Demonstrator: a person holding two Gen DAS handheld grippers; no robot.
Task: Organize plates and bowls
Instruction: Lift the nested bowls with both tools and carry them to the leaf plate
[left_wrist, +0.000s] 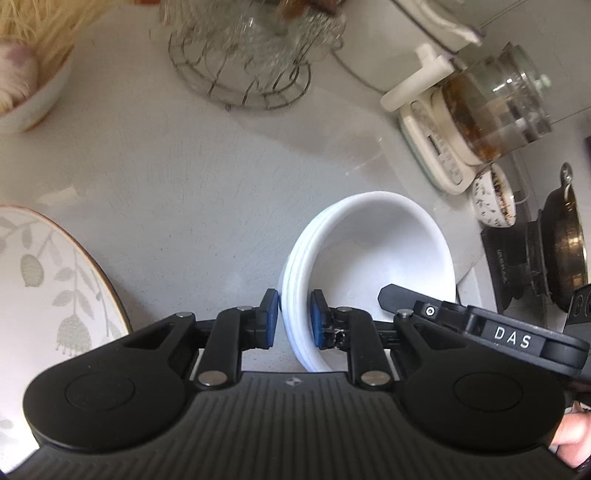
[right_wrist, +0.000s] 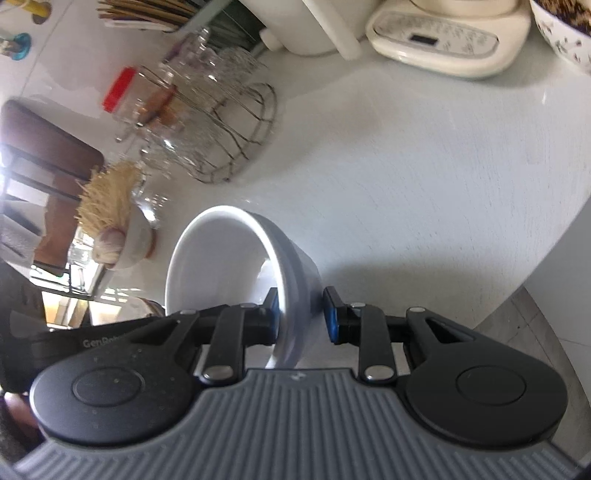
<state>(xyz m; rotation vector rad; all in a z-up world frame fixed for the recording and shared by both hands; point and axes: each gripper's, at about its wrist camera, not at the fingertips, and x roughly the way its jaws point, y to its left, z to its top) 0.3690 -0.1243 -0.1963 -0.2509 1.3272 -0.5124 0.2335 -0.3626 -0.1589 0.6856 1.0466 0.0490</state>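
A stack of white bowls (left_wrist: 373, 251) hangs tilted above the grey counter (left_wrist: 177, 177), gripped from two sides. My left gripper (left_wrist: 293, 320) is shut on the stack's near rim, one blue pad outside the wall and one inside. My right gripper (right_wrist: 303, 316) is shut on the white bowls (right_wrist: 221, 258) at the opposite rim, its left pad inside the bowl. The right gripper's black finger (left_wrist: 388, 295) shows at the bowls' right rim in the left wrist view. A large white plate (left_wrist: 48, 295) with grey leaf print and a gold rim lies at the left.
A wire basket of glassware (left_wrist: 243, 70) stands at the back. A glass teapot on a cream base (left_wrist: 495, 107), a small patterned bowl (left_wrist: 493, 201) and a dark pot (left_wrist: 565, 251) crowd the right. A bowl of dry noodles (right_wrist: 122, 229) sits left. The counter edge (right_wrist: 524, 288) curves at right.
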